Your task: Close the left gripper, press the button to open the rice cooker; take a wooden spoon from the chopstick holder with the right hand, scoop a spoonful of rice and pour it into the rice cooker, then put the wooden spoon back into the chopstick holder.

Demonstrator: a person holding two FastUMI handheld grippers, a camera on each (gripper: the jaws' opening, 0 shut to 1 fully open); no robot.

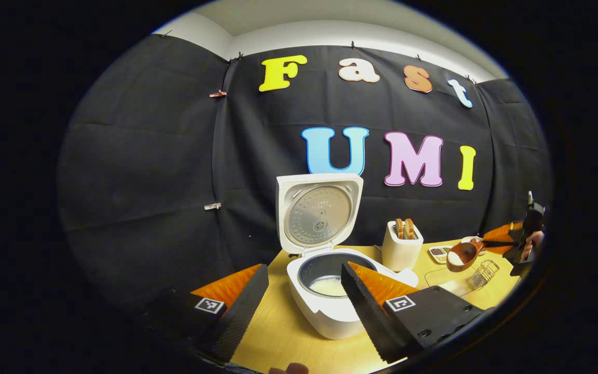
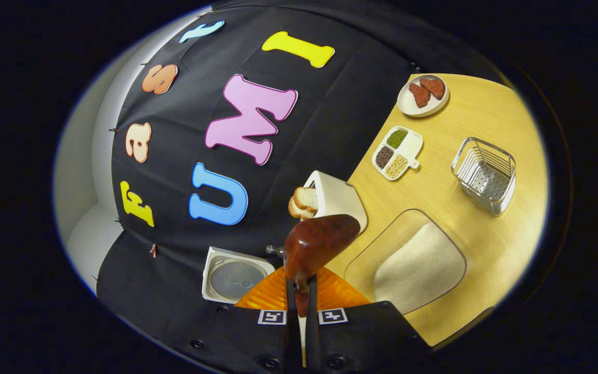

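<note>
The white rice cooker (image 1: 330, 311) stands open, its lid (image 1: 320, 215) upright, with some rice in the inner pot (image 1: 329, 284). My left gripper (image 1: 305, 267) hovers in front of it, open, with nothing between its fingers. At the far right of the left gripper view, my right gripper (image 1: 512, 241) holds a wooden spoon (image 1: 464, 254) heaped with rice above the table. In the right gripper view that gripper (image 2: 301, 291) is shut on the spoon's handle, and the bowl's underside (image 2: 314, 244) faces the camera. The white chopstick holder (image 1: 402, 248) (image 2: 338, 200) holds other wooden utensils. The cooker lid (image 2: 234, 278) lies beyond the spoon.
A clear glass container of rice (image 2: 418, 267) sits on the wooden table (image 2: 486, 119). Farther off are a wire basket (image 2: 486, 174), a divided dish of grains (image 2: 397, 153) and a small plate with red pieces (image 2: 423, 96). The booth's black wall stands close behind the cooker.
</note>
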